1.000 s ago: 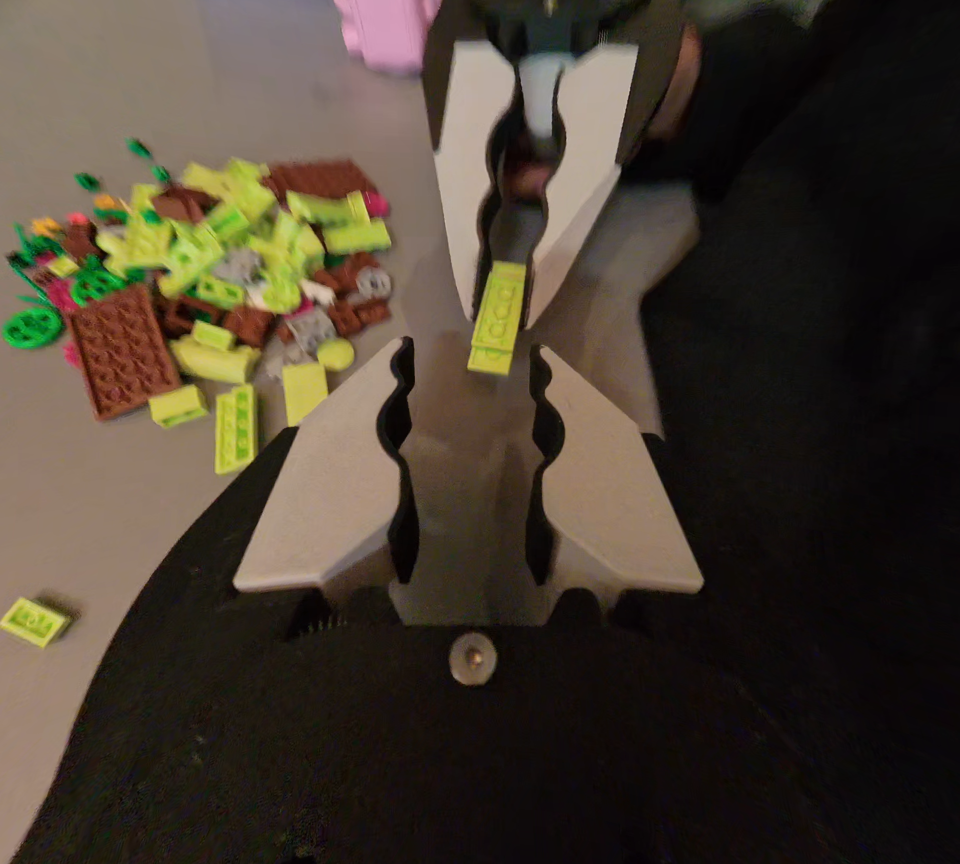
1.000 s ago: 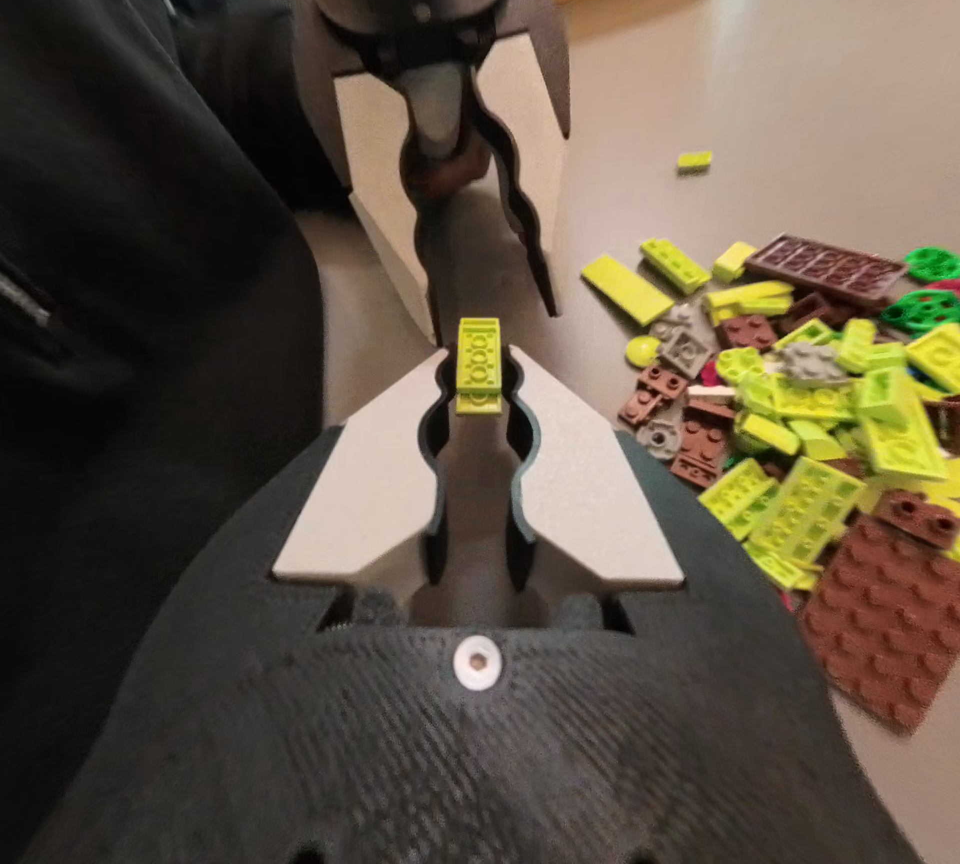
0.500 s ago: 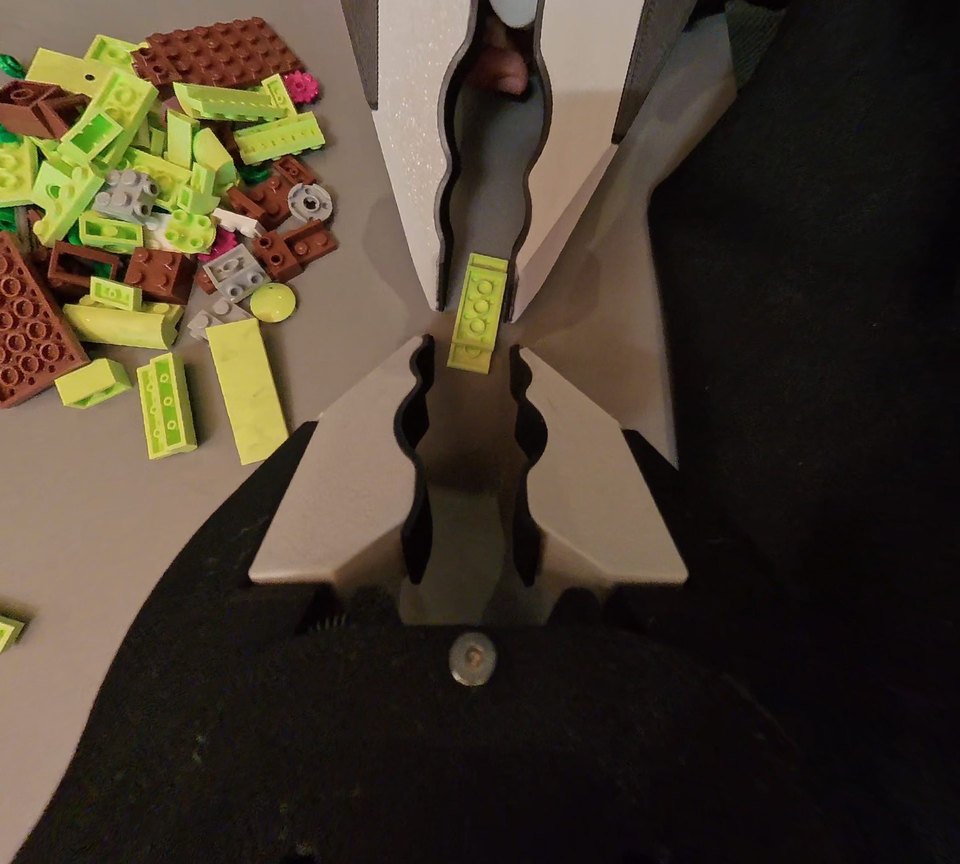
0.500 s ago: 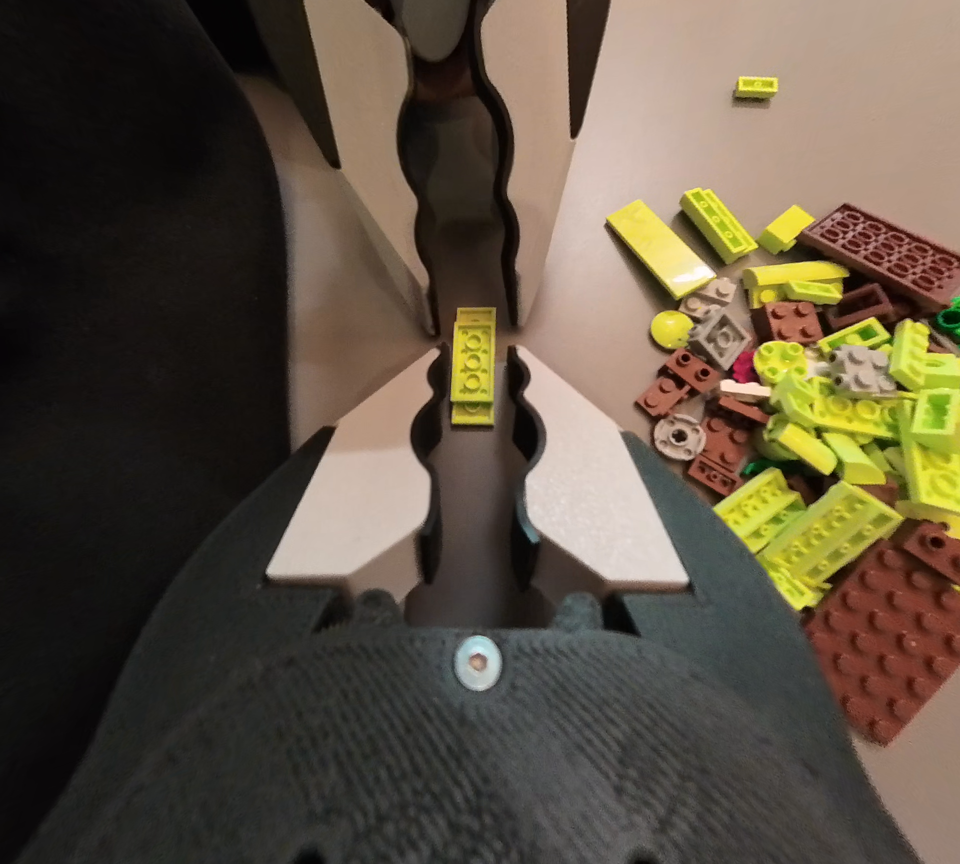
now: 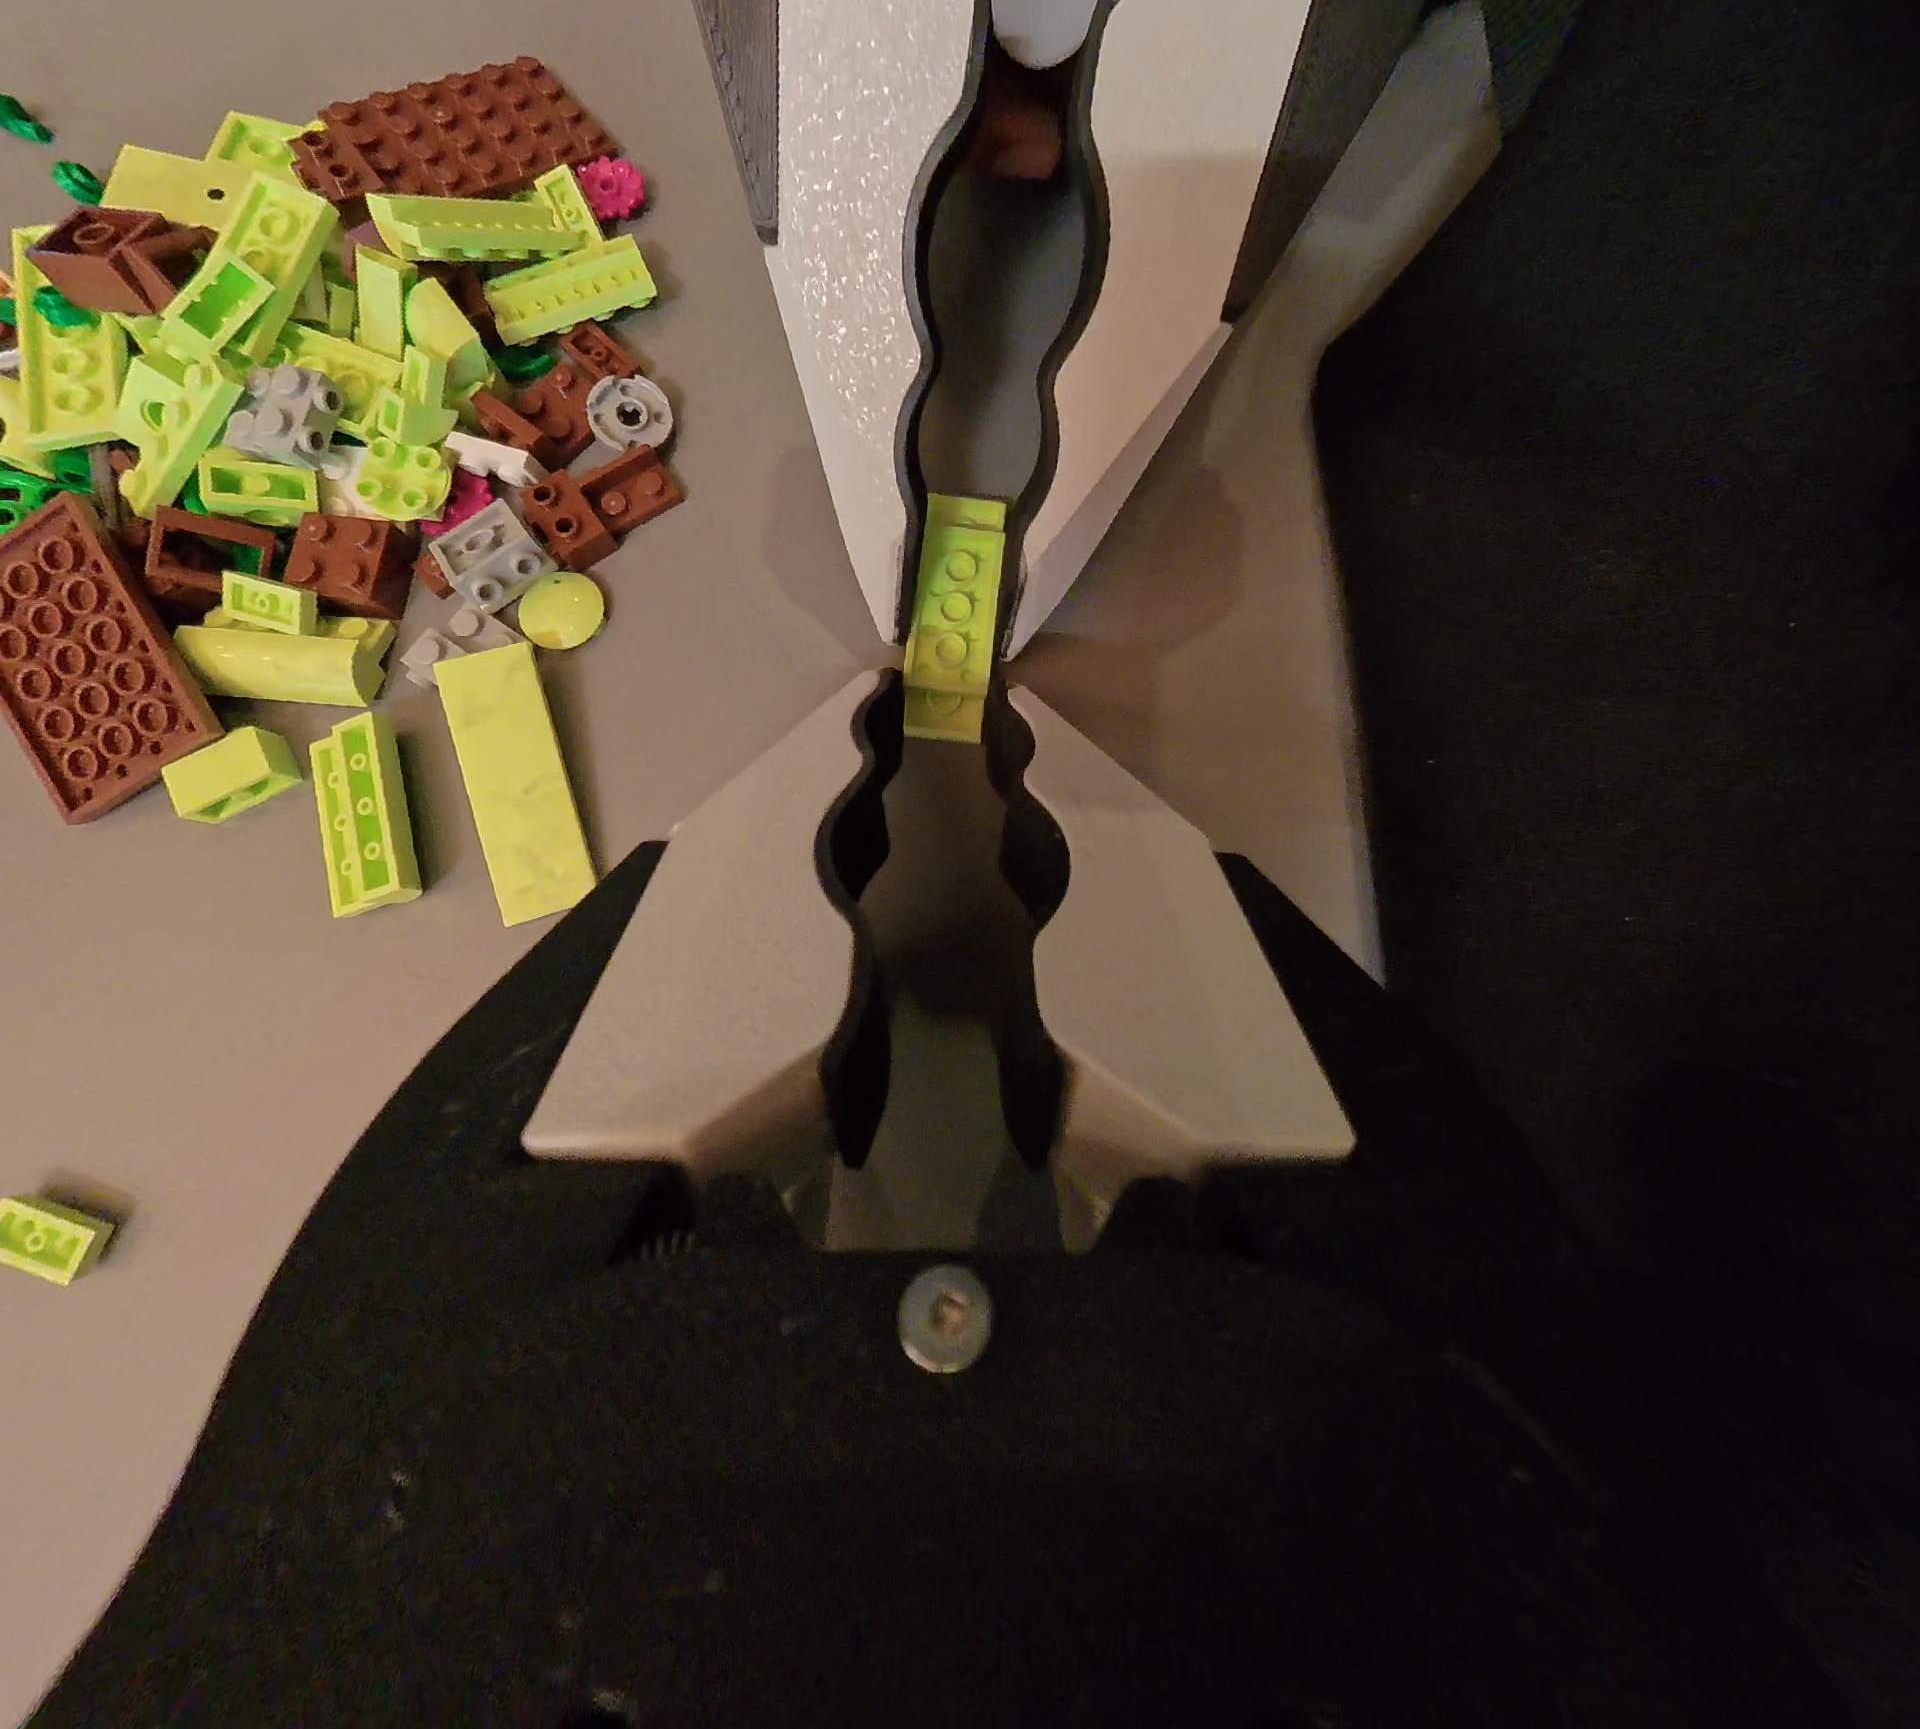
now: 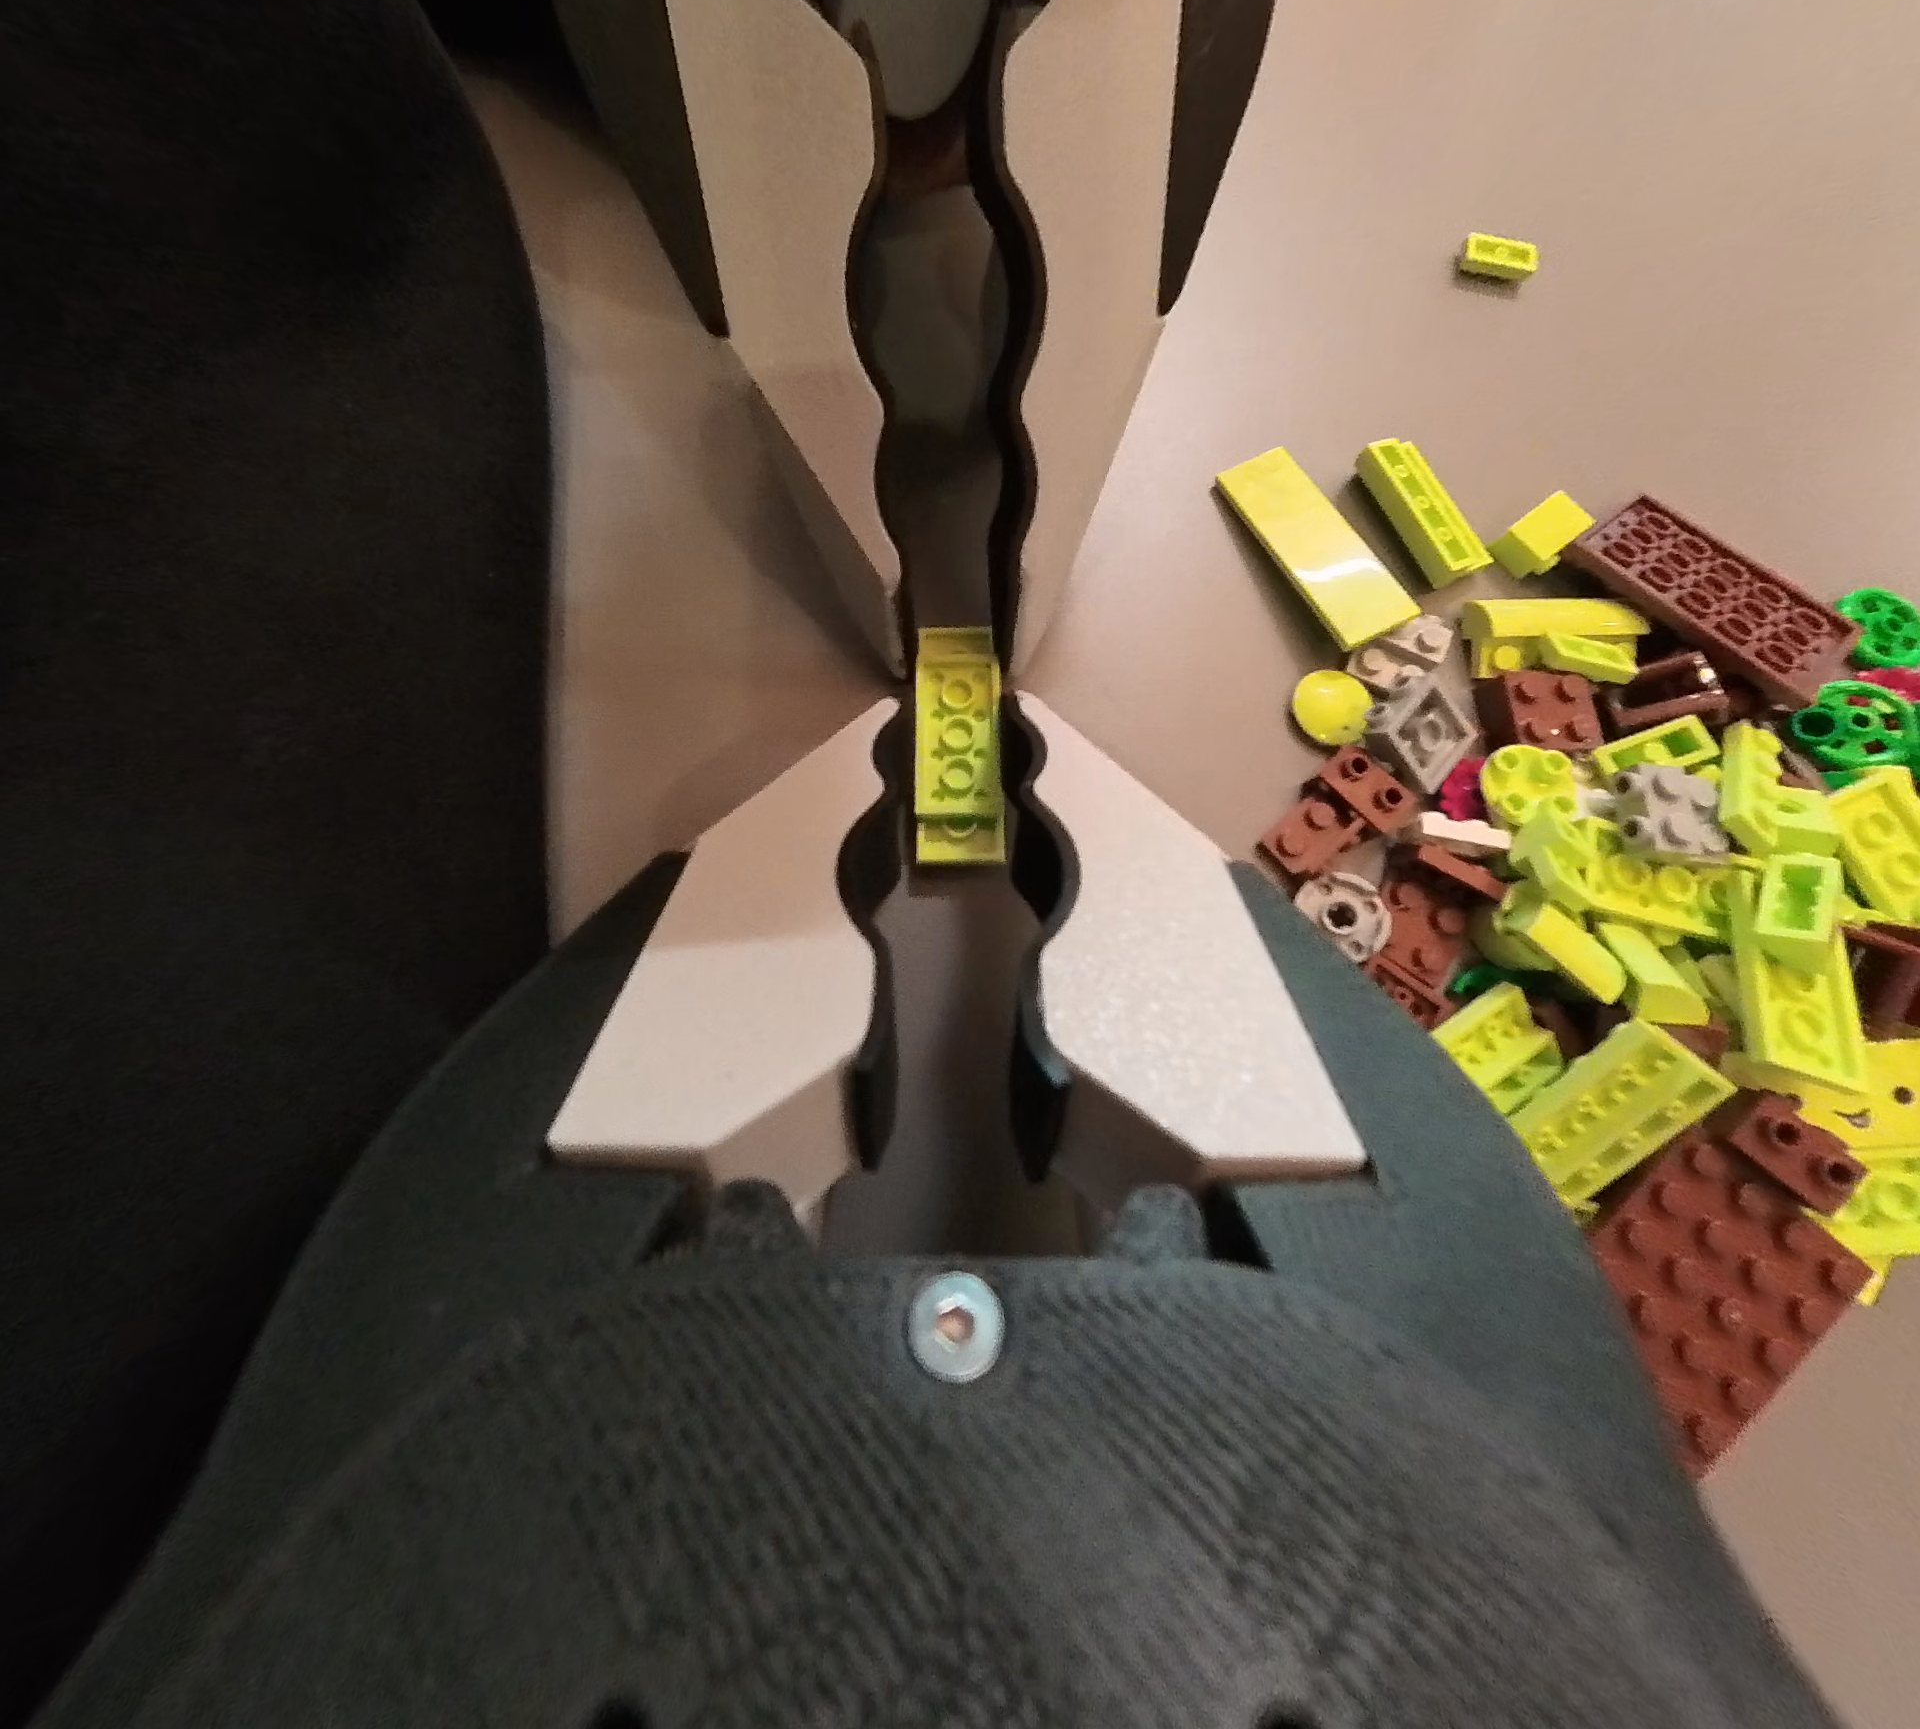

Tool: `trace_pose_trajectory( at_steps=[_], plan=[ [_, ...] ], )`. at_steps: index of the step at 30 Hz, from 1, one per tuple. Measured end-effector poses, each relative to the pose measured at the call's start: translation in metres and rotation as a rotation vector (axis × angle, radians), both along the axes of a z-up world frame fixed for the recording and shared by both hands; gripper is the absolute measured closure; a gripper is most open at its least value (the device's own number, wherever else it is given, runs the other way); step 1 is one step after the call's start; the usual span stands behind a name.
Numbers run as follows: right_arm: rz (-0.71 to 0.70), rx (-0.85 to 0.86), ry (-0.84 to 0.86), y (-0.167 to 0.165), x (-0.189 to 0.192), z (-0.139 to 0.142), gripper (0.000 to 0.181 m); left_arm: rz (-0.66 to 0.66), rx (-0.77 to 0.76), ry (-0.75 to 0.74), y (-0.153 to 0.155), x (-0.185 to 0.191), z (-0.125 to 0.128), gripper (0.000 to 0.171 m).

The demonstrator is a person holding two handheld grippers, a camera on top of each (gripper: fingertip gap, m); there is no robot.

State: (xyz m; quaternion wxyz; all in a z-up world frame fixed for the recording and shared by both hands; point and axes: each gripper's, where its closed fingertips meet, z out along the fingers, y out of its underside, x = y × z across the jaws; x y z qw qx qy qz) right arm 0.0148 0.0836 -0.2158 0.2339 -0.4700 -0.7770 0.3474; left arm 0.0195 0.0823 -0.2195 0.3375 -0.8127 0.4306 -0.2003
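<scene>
My two grippers meet tip to tip over the grey table [image 5: 260, 1035]. Between them is a small lime green studded plate [image 5: 951, 609], with a second lime plate stuck under it. In the left wrist view my left gripper [image 5: 945, 692] comes up from below and its jaws have narrowed onto the plate's near end. My right gripper [image 5: 958, 630] comes down from above and grips the far end. In the right wrist view the lime plate [image 6: 956, 744] sits between my right gripper's [image 6: 956, 708] tips, with my left gripper [image 6: 954, 661] opposite, tips almost touching.
A heap of lime, brown, grey and green bricks [image 5: 312, 453] lies left of the grippers; it appears on the right in the right wrist view [image 6: 1662, 848]. A single lime brick [image 5: 47, 1238] lies apart. A person's dark clothing [image 5: 1662, 744] fills the other side. My left and right fingertips are right by each other. Both grippers' tips are roughly 15 centimetres from the single lime brick [image 5: 47, 1238]. The right camera catches it too, in the right wrist view [image 6: 1498, 249].
The grippers have come together tip to tip. My left gripper's jaws have narrowed from wide open onto the end of the lime plate that my right gripper holds.
</scene>
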Motion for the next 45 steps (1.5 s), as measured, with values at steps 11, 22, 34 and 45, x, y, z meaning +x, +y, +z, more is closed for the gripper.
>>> trace_pose_trajectory(
  at_steps=[11, 22, 34, 45],
  plan=[
    [0.025, -0.040, -0.005, 0.000, 0.001, 0.003, 0.167, 0.013, -0.044, 0.005, -0.001, -0.001, -0.002, 0.157],
    [0.021, -0.208, -0.078, 0.001, 0.002, 0.006, 0.168, 0.025, -0.052, 0.021, 0.000, -0.001, -0.003, 0.156],
    [-0.124, -0.165, 0.054, 0.019, 0.010, 0.019, 0.172, 0.057, -0.043, 0.016, 0.004, 0.000, -0.003, 0.156],
    [-0.385, -0.125, -0.011, 0.031, 0.013, 0.003, 0.161, 0.285, -0.077, -0.081, 0.008, 0.011, 0.003, 0.142]
  ],
)
